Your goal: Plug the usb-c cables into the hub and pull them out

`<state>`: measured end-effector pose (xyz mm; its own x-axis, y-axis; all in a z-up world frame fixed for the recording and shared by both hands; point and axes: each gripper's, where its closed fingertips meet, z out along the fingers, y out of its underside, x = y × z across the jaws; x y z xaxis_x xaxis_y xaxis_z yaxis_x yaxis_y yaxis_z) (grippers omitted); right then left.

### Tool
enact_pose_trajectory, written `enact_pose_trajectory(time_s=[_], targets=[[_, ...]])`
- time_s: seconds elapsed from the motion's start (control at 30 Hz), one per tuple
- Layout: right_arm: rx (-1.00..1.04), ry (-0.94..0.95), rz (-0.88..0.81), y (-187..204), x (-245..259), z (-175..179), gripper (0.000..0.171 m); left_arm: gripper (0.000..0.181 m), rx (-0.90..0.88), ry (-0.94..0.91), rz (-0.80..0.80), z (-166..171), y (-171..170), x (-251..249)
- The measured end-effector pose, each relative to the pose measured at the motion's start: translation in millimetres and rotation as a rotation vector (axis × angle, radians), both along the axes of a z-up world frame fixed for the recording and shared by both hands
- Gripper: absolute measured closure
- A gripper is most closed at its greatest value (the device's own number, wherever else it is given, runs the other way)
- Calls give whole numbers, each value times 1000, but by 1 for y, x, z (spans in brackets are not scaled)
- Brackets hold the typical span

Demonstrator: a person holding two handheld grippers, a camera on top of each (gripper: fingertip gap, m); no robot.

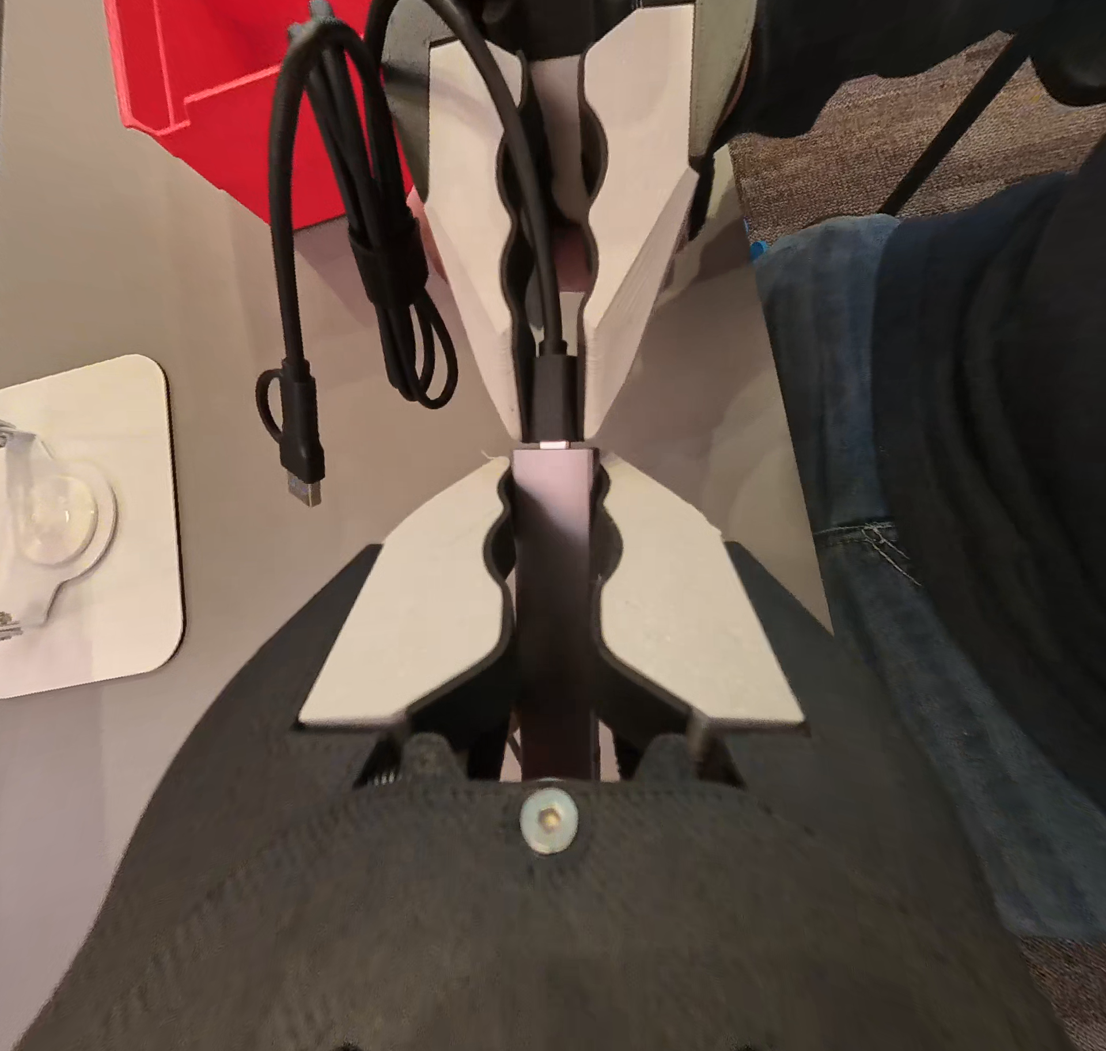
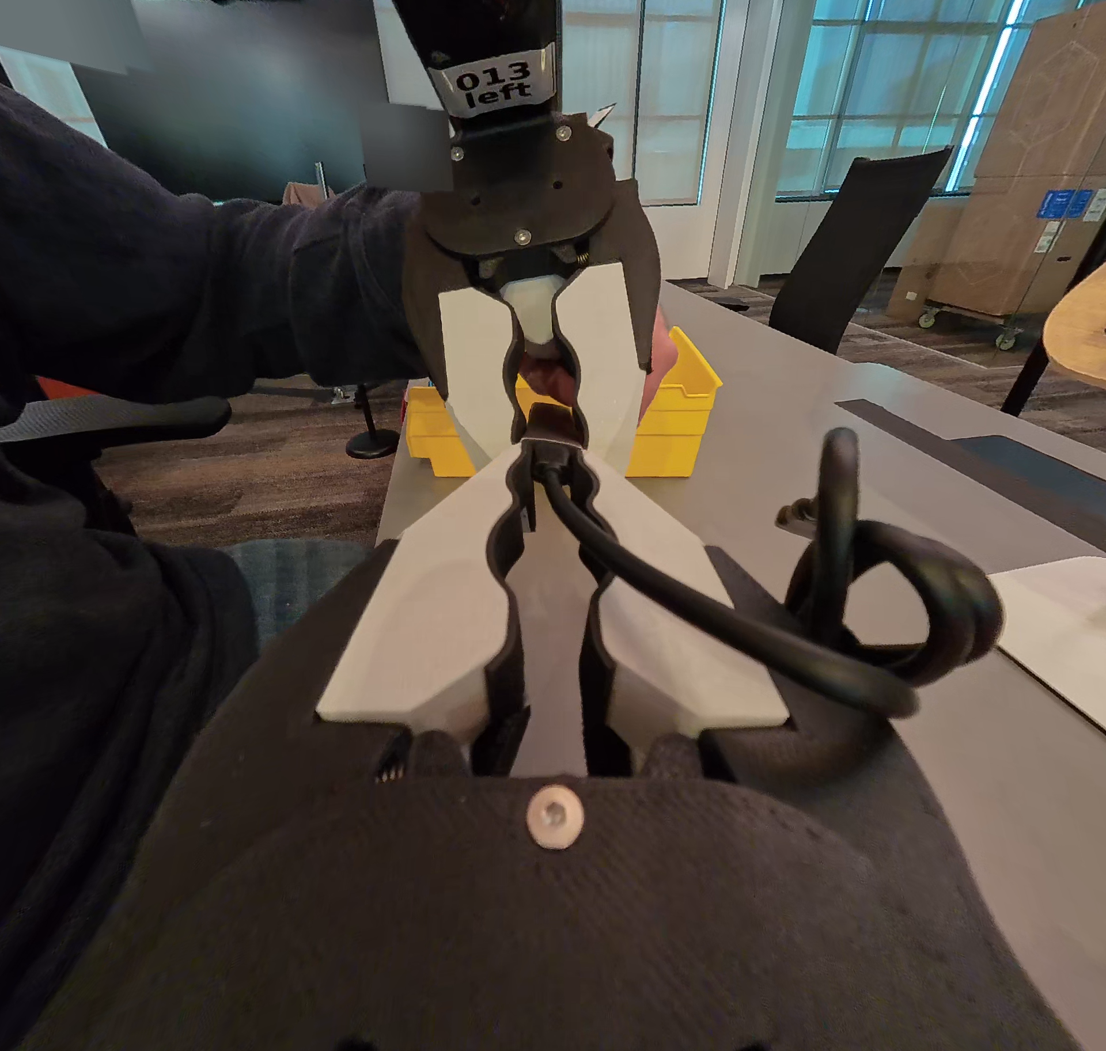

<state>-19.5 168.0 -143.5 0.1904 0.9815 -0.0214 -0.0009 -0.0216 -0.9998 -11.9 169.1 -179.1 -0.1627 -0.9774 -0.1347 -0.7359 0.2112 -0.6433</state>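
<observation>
The slim dark metal hub (image 1: 553, 549) was held above the grey table (image 1: 119, 280), clamped lengthwise between the nearly closed jaws of the left gripper (image 1: 553, 472). At the hub's far end face, the black USB-C plug (image 1: 553, 397) of a black cable (image 1: 520, 143) met the port, a sliver of its metal tip visible. The right gripper (image 1: 553, 424), tip to tip with the left, had its jaws closed on that plug. To the hub's left hung the cable's strapped coil (image 1: 389, 256) and loose USB-A end (image 1: 302, 436). Beyond lay a red plastic bin (image 1: 209, 65); farther left, a white card (image 1: 119, 519). A yellow bin (image 2: 676, 424) stood behind the hub in the right wrist view.
</observation>
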Motion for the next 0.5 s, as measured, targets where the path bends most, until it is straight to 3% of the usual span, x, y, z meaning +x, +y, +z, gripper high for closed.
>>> enact_pose_trajectory(time_s=[0.27, 0.37, 0.5], targets=[[19, 7, 16, -3, 3, 2, 162, 159, -8, 3, -14, 1, -3, 4], [37, 17, 48, -10, 1, 5, 162, 130, -54, 25, -83, -4, -14, 5], [52, 9, 55, -13, -1, 5, 162, 154, -86, 72, -131, -9, -20, 5]])
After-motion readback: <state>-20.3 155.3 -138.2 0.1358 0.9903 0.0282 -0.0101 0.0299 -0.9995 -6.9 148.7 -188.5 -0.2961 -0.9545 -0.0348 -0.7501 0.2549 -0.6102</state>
